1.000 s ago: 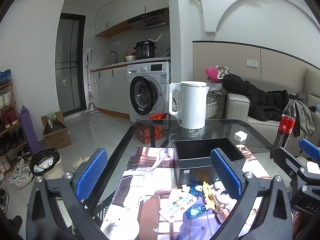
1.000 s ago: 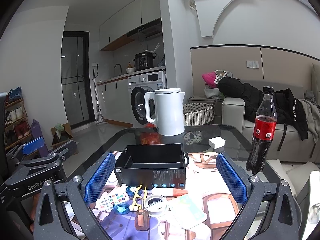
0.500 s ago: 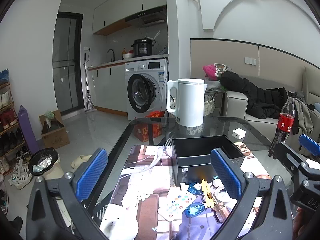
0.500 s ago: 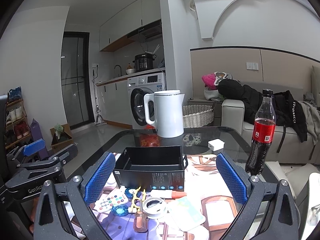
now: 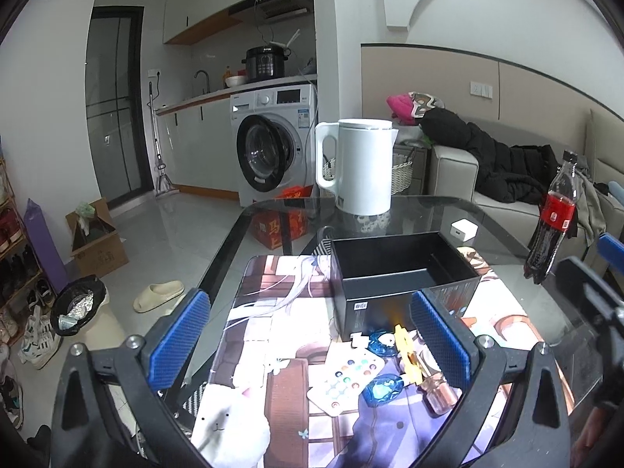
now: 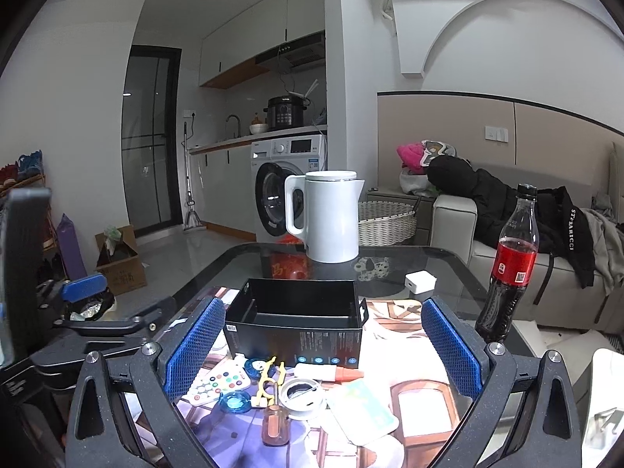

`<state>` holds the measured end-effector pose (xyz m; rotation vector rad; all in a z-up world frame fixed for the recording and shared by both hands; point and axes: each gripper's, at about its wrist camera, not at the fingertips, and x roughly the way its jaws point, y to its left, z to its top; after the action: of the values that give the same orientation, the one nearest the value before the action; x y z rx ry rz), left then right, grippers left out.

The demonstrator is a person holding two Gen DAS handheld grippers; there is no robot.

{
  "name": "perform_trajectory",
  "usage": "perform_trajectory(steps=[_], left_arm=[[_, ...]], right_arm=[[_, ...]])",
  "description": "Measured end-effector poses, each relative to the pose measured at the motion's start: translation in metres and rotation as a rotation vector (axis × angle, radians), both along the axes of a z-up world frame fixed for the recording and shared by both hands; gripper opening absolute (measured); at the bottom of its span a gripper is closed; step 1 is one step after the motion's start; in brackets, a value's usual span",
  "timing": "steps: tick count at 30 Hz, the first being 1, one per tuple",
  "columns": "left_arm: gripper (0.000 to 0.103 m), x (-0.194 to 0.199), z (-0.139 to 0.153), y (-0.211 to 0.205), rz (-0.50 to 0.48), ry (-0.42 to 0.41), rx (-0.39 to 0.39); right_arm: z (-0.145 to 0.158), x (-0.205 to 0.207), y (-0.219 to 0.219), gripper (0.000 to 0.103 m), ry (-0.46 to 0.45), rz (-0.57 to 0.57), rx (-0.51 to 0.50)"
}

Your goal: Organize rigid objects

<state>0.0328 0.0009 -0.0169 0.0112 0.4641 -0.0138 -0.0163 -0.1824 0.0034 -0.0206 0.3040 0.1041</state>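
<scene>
We see the black box (image 6: 296, 321) standing open and empty on the picture mat (image 5: 273, 312) that covers the near part of the glass table (image 6: 448, 269). Just in front of the box lies a huddle of small things: a white remote with coloured buttons (image 6: 218, 384), a blue disc (image 6: 234, 403), a yellow clip (image 6: 267, 378), a roll of tape (image 6: 302, 392), a white tube with a red cap (image 6: 327, 372), a small amber bottle (image 6: 275, 425) and a pale green card (image 6: 364, 409) (some of them touch or overlap).

Our left claw (image 5: 308, 345) hangs above the mat with its blue pads spread wide and nothing between them. Our right claw (image 6: 316, 347) is likewise spread and empty, above the small things.

Farther back on the glass stand a white kettle (image 6: 331, 216) and a small white charger (image 6: 419, 282); a cola bottle (image 6: 511, 265) stands upright near the right edge. Beyond the table are a washing machine (image 5: 273, 148) and a sofa (image 6: 452, 218) with a black coat (image 6: 507, 199).
</scene>
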Motion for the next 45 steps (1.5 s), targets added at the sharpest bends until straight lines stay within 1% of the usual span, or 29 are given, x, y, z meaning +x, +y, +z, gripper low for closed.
perform_trajectory(steps=[2,5,7,10,14,17,18,20,22,24,27,29,31,32,34,37,38,39,42,45], left_arm=[[0.103,0.003,-0.003,0.0,-0.006,0.01,0.001],[0.103,0.007,-0.008,-0.001,-0.019,0.017,0.019],[0.103,0.01,-0.01,-0.003,-0.02,0.02,0.024],[0.103,0.014,-0.01,-0.007,-0.018,0.024,0.027],[0.103,0.024,-0.006,-0.012,-0.045,0.064,0.02],[0.103,0.034,-0.004,-0.015,-0.071,0.115,0.012],[0.103,0.037,-0.003,-0.016,-0.072,0.135,0.015],[0.103,0.043,-0.005,-0.017,-0.083,0.191,0.015],[0.103,0.051,-0.012,-0.018,-0.095,0.261,0.026],[0.103,0.055,-0.019,-0.019,-0.111,0.309,0.039],[0.103,0.069,-0.031,-0.016,-0.127,0.384,0.065],[0.103,0.078,-0.038,-0.015,-0.139,0.424,0.102],[0.103,0.086,-0.049,-0.015,-0.157,0.468,0.153],[0.103,0.089,-0.056,-0.015,-0.161,0.496,0.184],[0.103,0.092,-0.066,-0.013,-0.15,0.535,0.203],[0.103,0.095,-0.072,-0.007,-0.186,0.582,0.16],[0.103,0.095,-0.075,-0.006,-0.191,0.594,0.16],[0.103,0.095,-0.077,-0.007,-0.196,0.607,0.168],[0.103,0.095,-0.087,-0.011,-0.217,0.632,0.21],[0.103,0.095,-0.096,-0.016,-0.237,0.649,0.256]], right_arm=[[0.001,0.001,0.0,0.103,0.007,-0.002,0.002],[0.005,-0.001,-0.002,0.103,0.021,0.009,0.036],[0.009,-0.004,-0.003,0.103,0.01,0.025,0.043],[0.01,-0.007,-0.002,0.103,-0.01,0.041,0.021],[0.006,0.003,-0.008,0.103,0.028,0.03,0.018],[-0.001,0.021,-0.008,0.103,0.122,0.042,-0.002],[-0.003,0.029,-0.009,0.103,0.166,0.058,-0.009],[-0.008,0.044,-0.009,0.102,0.246,0.083,-0.033],[-0.013,0.055,-0.009,0.102,0.295,0.079,-0.049],[-0.02,0.069,-0.012,0.102,0.36,0.084,-0.051],[-0.035,0.091,-0.012,0.102,0.474,0.084,-0.114],[-0.045,0.1,-0.016,0.102,0.513,0.072,-0.145],[-0.054,0.107,-0.02,0.101,0.556,0.079,-0.147],[-0.059,0.111,-0.023,0.1,0.589,0.089,-0.145],[-0.07,0.117,-0.028,0.096,0.652,0.108,-0.138],[-0.084,0.123,-0.035,0.085,0.704,0.116,-0.165],[-0.088,0.125,-0.035,0.078,0.725,0.123,-0.176],[-0.092,0.126,-0.036,0.074,0.745,0.129,-0.176],[-0.107,0.131,-0.036,0.073,0.81,0.158,-0.169],[-0.116,0.132,-0.034,0.073,0.836,0.167,-0.191]])
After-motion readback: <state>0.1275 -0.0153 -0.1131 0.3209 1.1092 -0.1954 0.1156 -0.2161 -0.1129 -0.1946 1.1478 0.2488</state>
